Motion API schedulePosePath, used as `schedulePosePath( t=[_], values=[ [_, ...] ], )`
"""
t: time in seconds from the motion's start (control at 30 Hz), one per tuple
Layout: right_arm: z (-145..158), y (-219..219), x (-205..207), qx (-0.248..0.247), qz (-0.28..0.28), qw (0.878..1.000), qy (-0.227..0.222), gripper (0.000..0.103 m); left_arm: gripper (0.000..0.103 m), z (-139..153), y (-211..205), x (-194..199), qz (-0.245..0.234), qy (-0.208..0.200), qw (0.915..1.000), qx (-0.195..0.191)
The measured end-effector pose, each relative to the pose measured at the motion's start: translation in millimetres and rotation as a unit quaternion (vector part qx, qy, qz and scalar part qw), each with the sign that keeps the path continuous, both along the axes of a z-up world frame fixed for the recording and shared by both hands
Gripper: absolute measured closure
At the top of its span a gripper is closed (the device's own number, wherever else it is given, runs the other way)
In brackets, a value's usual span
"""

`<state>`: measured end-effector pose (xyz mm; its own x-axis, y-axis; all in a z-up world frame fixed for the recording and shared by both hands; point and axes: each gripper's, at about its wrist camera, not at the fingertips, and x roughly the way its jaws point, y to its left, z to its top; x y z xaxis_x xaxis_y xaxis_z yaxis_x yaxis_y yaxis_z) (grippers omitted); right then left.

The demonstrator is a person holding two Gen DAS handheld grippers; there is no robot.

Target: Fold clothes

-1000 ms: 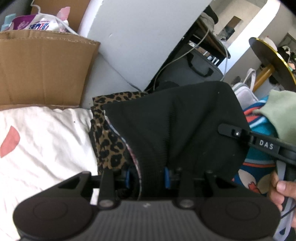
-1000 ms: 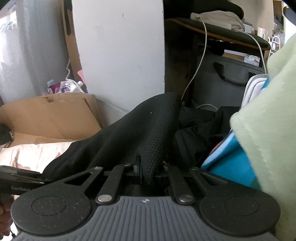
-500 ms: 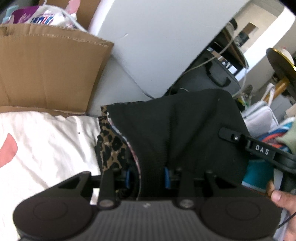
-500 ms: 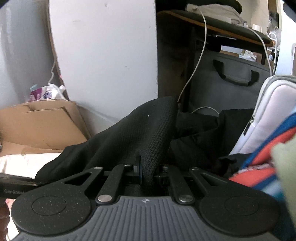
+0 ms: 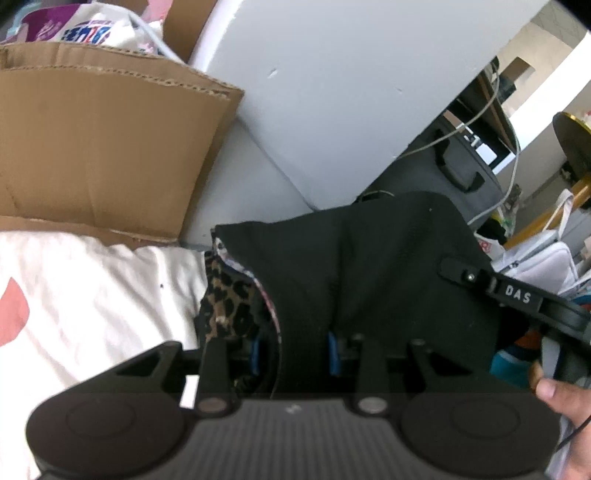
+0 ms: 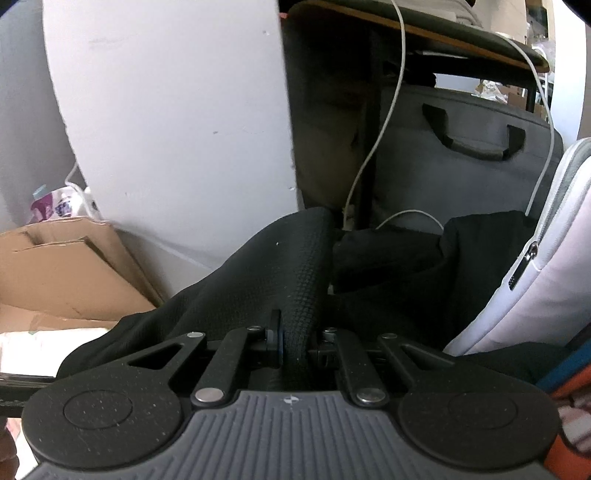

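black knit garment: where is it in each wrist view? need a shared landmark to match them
Left wrist: black knit garment fills centre-right, pinched in the left gripper.
Right wrist: it rises from bottom centre, pinched in the right gripper, draping left.
Shared landmark: grey suitcase with the black handle, behind the garment.

Left wrist view:
- One black knit garment (image 5: pixel 369 280), centre of frame.
- One leopard-print cloth (image 5: pixel 225 295), lower centre-left, just beside the black one.
- One white sheet (image 5: pixel 92 295) with one pink patch (image 5: pixel 13 317), lower left.
- One cardboard flap (image 5: pixel 103 136), upper left.
- One printed plastic bag (image 5: pixel 85 33), top left.
- One grey bag (image 5: pixel 461 173) with one handle, right of centre.
- One round black table top (image 5: pixel 572 147), right edge.
- One bare hand (image 5: pixel 565 406), lower right corner.
- Two grippers: left gripper (image 5: pixel 295 350), bottom centre; right gripper (image 5: pixel 517 295), right.

Right wrist view:
- One white zip case (image 6: pixel 546 277), right edge.
- Cardboard pieces (image 6: pixel 62 273) at left; number unclear.
- Two white cables (image 6: pixel 384 110), upper centre.
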<state>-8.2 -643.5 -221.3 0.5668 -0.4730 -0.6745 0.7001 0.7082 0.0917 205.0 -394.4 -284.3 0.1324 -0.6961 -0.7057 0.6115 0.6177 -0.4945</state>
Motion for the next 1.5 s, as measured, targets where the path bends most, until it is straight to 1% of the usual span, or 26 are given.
schedulePosePath(
  t=[0.33,0.43,0.5,0.57,0.67,0.77,0.8,0.83,0.9,1.0,1.03,1.1,1.17,1.23,1.3,1.33,1.4,1.47,1.5],
  values=[
    [-9,-13,7,0.008,0.005,1.0,-0.017,0.096,0.068,-13,6,10,0.014,0.019,0.9996,-0.012],
    [-11,-17,12,0.008,0.005,1.0,-0.02,0.096,0.068,-17,6,15,0.012,0.03,0.9994,-0.015],
    [-13,-20,15,0.009,0.005,1.0,-0.022,0.096,0.068,-20,4,18,0.006,0.031,0.9994,-0.009],
    [-20,-27,19,0.014,0.001,1.0,-0.016,0.095,0.068,-25,1,21,0.0,0.031,0.9995,-0.002],
    [-31,-39,24,0.015,-0.029,0.999,0.007,0.092,0.067,-31,-3,24,-0.001,0.036,0.9994,0.002],
    [-30,-30,26,-0.019,-0.04,0.999,0.016,0.079,0.067,-34,-4,25,-0.001,0.04,0.9992,0.003],
    [-29,-26,26,-0.031,-0.039,0.999,0.017,0.063,0.067,-35,-4,26,-0.001,0.042,0.9991,0.003],
    [-27,-21,26,-0.045,-0.037,0.998,0.019,0.054,0.067,-36,-4,27,-0.001,0.045,0.999,0.003],
    [-21,-10,24,-0.08,-0.043,0.996,0.019,0.053,0.067,-37,-3,29,-0.001,0.051,0.9987,0.001],
    [-12,9,13,-0.1,-0.043,0.994,-0.011,0.053,0.065,-37,-2,30,-0.004,0.054,0.9985,0.0],
    [-11,16,8,-0.097,-0.038,0.994,-0.023,0.053,0.064,-36,-2,31,-0.006,0.054,0.9985,-0.001],
    [-13,30,-3,-0.08,-0.025,0.996,-0.044,0.053,0.057,-32,-1,32,-0.014,0.043,0.999,0.003],
    [-24,43,-13,-0.058,-0.011,0.997,-0.051,0.053,0.056,-26,0,31,-0.024,0.023,0.9994,0.004],
    [-39,54,-19,-0.041,0.005,0.998,-0.042,0.053,0.055,-22,-1,33,-0.031,0.015,0.9994,0.005],
    [-56,63,-23,-0.025,0.013,0.999,-0.026,0.053,0.052,-19,-1,36,-0.025,0.012,0.9996,0.004],
    [-63,63,-25,-0.014,0.011,1.0,-0.022,0.053,0.052,-16,-1,38,-0.019,0.008,0.9998,0.0],
    [-76,63,-29,0.009,0.004,1.0,-0.016,0.053,0.045,-13,-2,42,-0.008,-0.003,0.9999,-0.007],
    [-87,61,-33,0.02,-0.001,1.0,-0.013,0.053,0.046,-15,-7,47,-0.003,-0.001,1.0,-0.005],
    [-90,67,-36,0.021,-0.003,1.0,-0.012,0.053,0.046,-17,-10,50,0.002,0.004,1.0,-0.006]
  ],
)
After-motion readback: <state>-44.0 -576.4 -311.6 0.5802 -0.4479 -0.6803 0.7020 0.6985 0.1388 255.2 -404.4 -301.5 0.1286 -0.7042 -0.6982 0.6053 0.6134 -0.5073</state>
